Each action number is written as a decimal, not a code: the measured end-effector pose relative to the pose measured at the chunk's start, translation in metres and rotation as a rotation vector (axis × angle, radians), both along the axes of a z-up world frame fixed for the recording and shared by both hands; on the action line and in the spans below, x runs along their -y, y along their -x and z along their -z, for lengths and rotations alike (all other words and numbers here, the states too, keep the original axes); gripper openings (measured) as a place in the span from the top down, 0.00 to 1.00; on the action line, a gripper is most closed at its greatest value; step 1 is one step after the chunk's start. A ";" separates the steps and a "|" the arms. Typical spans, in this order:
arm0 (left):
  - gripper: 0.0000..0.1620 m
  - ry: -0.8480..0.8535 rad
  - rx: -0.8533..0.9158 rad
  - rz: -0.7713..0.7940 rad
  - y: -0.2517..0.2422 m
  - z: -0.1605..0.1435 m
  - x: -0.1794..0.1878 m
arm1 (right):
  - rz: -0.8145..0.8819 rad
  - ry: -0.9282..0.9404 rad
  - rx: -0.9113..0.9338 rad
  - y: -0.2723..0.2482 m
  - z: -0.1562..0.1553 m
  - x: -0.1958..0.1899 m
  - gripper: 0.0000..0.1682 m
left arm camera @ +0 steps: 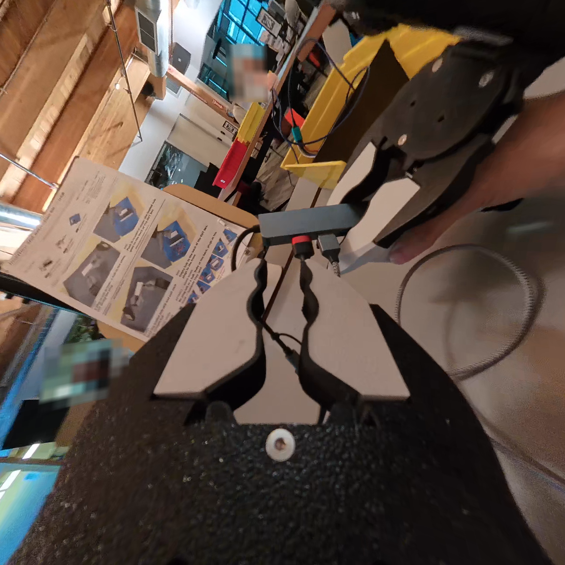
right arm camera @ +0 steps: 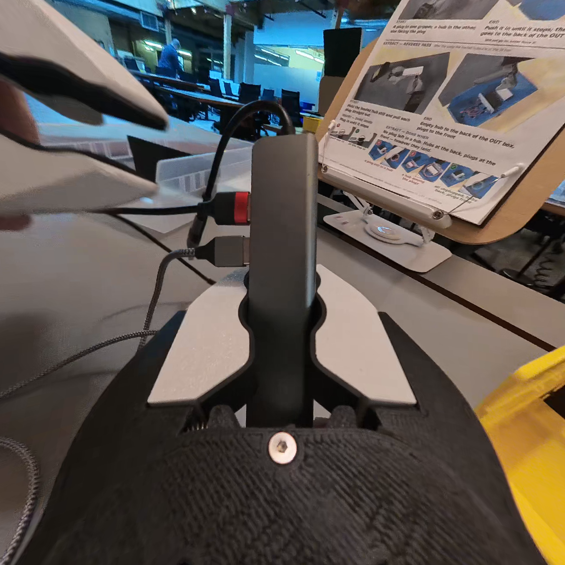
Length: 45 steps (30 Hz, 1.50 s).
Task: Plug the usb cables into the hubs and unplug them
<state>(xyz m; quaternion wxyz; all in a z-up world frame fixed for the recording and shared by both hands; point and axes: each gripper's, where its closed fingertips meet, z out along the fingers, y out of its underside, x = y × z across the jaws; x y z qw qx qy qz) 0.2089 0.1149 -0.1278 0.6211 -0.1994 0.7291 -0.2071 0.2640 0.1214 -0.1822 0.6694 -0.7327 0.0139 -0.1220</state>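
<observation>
The right gripper (right arm camera: 282, 308) was clamped on the lower end of the dark hub (right arm camera: 282, 214), holding it upright above the pale grey table (right arm camera: 397, 321). Two plugs sat in the hub's side: a red-collared plug (right arm camera: 235, 208) and, just below it, a grey plug (right arm camera: 227, 251) on a braided cable (right arm camera: 153, 305). The left gripper (left arm camera: 282, 275) pointed at the red-collared plug with its jaws parted, gripping nothing, though motion blur makes the exact gap hard to judge. A likely risk: if the left jaws closed on the thin cable rather than the plug body, the pull could slip or drag the hub askew. Behind the hub stood an instruction sheet (right arm camera: 443, 107) on a stand; beside it lay a yellow bin (right arm camera: 529, 428), with an open workshop beyond.
</observation>
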 end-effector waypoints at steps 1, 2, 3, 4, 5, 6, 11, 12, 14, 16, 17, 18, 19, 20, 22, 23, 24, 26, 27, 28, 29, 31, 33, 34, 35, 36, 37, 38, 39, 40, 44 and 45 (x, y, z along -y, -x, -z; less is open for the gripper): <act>0.87 0.043 -0.003 0.012 0.006 -0.002 0.000 | 0.005 0.009 0.010 -0.001 0.002 0.000 0.80; 0.86 0.089 -0.014 0.018 0.012 -0.002 -0.002 | 0.008 0.022 0.022 -0.002 0.003 0.001 0.80; 0.86 0.133 -0.026 0.015 0.017 -0.002 -0.005 | 0.013 0.026 0.028 -0.003 0.004 0.001 0.80; 0.86 0.174 -0.038 0.010 0.023 -0.001 -0.008 | 0.015 0.026 0.026 -0.003 0.004 0.001 0.80; 0.86 0.216 -0.052 0.006 0.029 0.001 -0.012 | 0.015 0.029 0.024 -0.003 0.005 0.001 0.80; 0.86 0.256 -0.065 0.002 0.034 0.003 -0.016 | 0.015 0.036 0.026 -0.003 0.006 0.000 0.80; 0.87 0.383 -0.170 -0.026 0.056 0.037 -0.022 | 0.022 0.071 0.038 -0.002 0.014 -0.003 0.80; 0.87 0.390 -0.183 -0.030 0.058 0.044 -0.020 | 0.026 0.079 0.033 -0.002 0.016 -0.003 0.79; 0.89 0.378 -0.200 -0.038 0.057 0.055 -0.013 | 0.028 0.089 0.035 -0.002 0.017 -0.004 0.80; 0.93 0.344 -0.211 -0.045 0.051 0.062 -0.004 | 0.036 0.087 0.034 -0.003 0.017 -0.004 0.80; 0.95 0.318 -0.206 -0.059 0.046 0.064 -0.001 | 0.037 0.086 0.031 -0.004 0.017 -0.003 0.79; 0.95 0.291 -0.195 -0.084 0.040 0.066 0.000 | 0.040 0.085 0.026 -0.005 0.017 -0.003 0.79; 0.95 0.266 -0.186 -0.102 0.034 0.066 0.003 | 0.046 0.084 0.022 -0.005 0.017 -0.003 0.79; 0.95 0.246 -0.177 -0.112 0.027 0.067 0.006 | 0.048 0.084 0.016 -0.006 0.017 -0.003 0.80; 0.95 0.204 -0.138 -0.137 0.013 0.064 0.011 | 0.050 0.083 0.009 -0.006 0.017 -0.003 0.79; 0.95 0.176 -0.116 -0.154 0.006 0.062 0.012 | 0.044 0.081 0.004 -0.005 0.017 -0.003 0.79; 0.95 0.148 -0.091 -0.177 0.000 0.060 0.011 | 0.038 0.081 0.000 -0.004 0.017 -0.003 0.79; 0.94 0.116 -0.042 -0.210 -0.011 0.054 0.009 | 0.031 0.073 -0.015 -0.004 0.016 -0.003 0.79; 0.94 0.111 -0.025 -0.216 -0.015 0.052 0.008 | 0.027 0.069 -0.025 -0.004 0.016 -0.003 0.80; 0.94 0.102 -0.018 -0.222 -0.018 0.051 0.007 | 0.024 0.065 -0.035 -0.004 0.015 -0.002 0.80; 0.94 0.093 -0.016 -0.224 -0.020 0.052 0.006 | 0.019 0.062 -0.045 -0.004 0.015 -0.002 0.79; 0.94 0.088 -0.001 -0.217 -0.023 0.051 0.006 | 0.010 0.058 -0.064 -0.004 0.015 -0.002 0.79; 0.96 0.084 0.023 -0.208 -0.023 0.049 0.007 | -0.003 0.052 -0.079 -0.002 0.015 -0.002 0.79; 0.97 0.081 0.027 -0.204 -0.024 0.048 0.007 | -0.004 0.048 -0.088 -0.002 0.014 -0.003 0.79; 0.97 0.080 0.027 -0.201 -0.024 0.049 0.006 | -0.003 0.050 -0.092 -0.003 0.014 -0.003 0.79; 0.97 0.079 0.027 -0.197 -0.025 0.049 0.006 | -0.005 0.052 -0.096 -0.003 0.015 -0.003 0.80; 0.97 0.075 0.030 -0.191 -0.025 0.049 0.006 | -0.007 0.051 -0.098 -0.003 0.015 -0.003 0.80; 0.97 0.069 0.033 -0.186 -0.025 0.049 0.007 | -0.009 0.049 -0.101 -0.003 0.014 -0.003 0.80; 0.97 0.060 0.034 -0.184 -0.025 0.048 0.007 | -0.011 0.049 -0.105 -0.002 0.015 -0.003 0.80; 0.97 0.054 0.033 -0.182 -0.025 0.048 0.006 | -0.014 0.051 -0.109 -0.002 0.015 -0.003 0.80; 0.97 0.043 0.041 -0.175 -0.026 0.047 0.006 | -0.026 0.054 -0.124 -0.001 0.015 -0.003 0.80; 0.97 0.040 0.039 -0.173 -0.026 0.047 0.006 | -0.031 0.056 -0.130 -0.001 0.016 -0.004 0.80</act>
